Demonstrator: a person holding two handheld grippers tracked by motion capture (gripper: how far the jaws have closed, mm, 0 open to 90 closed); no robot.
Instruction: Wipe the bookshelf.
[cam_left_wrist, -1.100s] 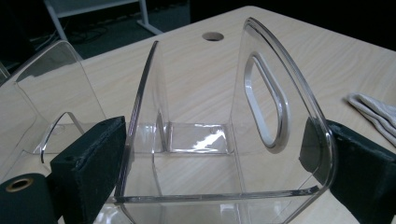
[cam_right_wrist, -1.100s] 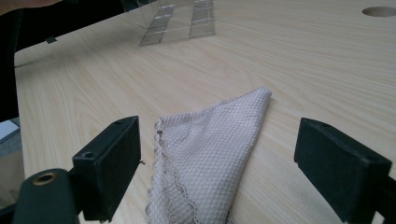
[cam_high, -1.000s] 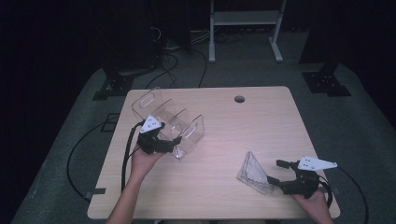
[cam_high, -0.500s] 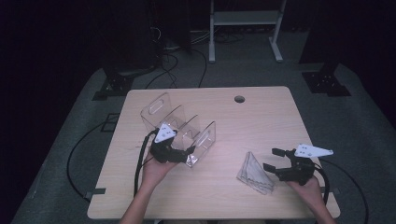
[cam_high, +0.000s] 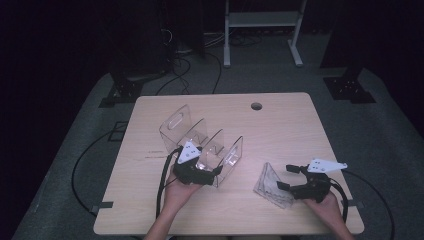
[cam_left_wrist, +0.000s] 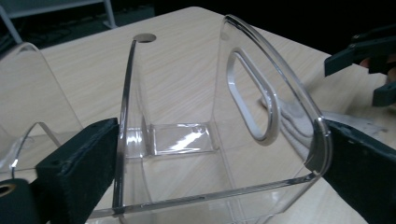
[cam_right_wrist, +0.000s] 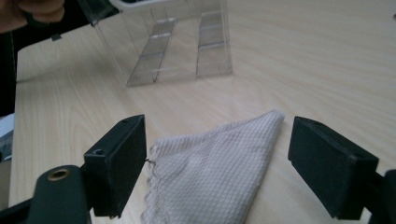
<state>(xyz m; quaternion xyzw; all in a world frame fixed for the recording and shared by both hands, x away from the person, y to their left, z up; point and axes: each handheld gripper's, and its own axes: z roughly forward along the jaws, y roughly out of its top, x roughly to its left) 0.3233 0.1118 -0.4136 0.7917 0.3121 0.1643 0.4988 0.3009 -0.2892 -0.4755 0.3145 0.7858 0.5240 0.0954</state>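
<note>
1. the rack (cam_high: 202, 142), a clear acrylic divider stand with several upright partitions, is seen on the table (cam_high: 280, 130) left of centre, set at a slant to the table edges.
2. the left gripper (cam_high: 200, 175) is applied at the near end of the rack. in the left gripper view its jaws are spread wide across the last compartment, one pad outside each of two neighbouring partitions (cam_left_wrist: 266, 93). the jaws appear to touch the acrylic on both sides, so the rack is judged to be grasped, though how firmly cannot be told.
3. this hold is judged to serve steadying or repositioning: a grip across two walls keeps the light rack from sliding or twisting.
4. a round cable hole (cam_high: 256, 106) is seen at the far table edge, well apart from the work.
5. the cloth (cam_high: 272, 184), a pale waffle-weave piece folded to a triangle, lies flat on the table right of the rack and apart from it.
6. the right gripper (cam_high: 284, 177) is held low just beside the cloth. in the right gripper view its jaws are released, standing wide at either side of the cloth's near part (cam_right_wrist: 215, 168) without pinching it.
7. this stance is judged a pre-grasp: with the jaws astride the cloth, closing would gather the fabric for lifting, presumably for wiping the rack.
</note>
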